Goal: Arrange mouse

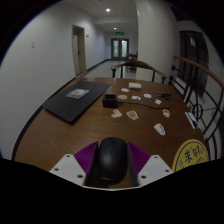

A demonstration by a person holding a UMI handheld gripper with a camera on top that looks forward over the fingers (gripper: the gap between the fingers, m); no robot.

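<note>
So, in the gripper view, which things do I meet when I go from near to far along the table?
Black mouse between the gripper fingers, then a white item, then the black mat, then the chairs behind the wooden table, then the hallway door.

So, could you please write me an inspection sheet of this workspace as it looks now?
Surface: brown wooden table, round-edged.
Job's things: black mouse between the fingers of the hand-held gripper; dark mat lies beyond it on the table.
Clutter: several small white items scattered past the mouse; a yellow round label beside the fingers.
Grippers: hand-held gripper, both fingers pressing on the mouse, pink pads at its sides.
Cables: nothing seen.
Surroundings: chairs behind the table, corridor with a door at its end, white walls.
</note>
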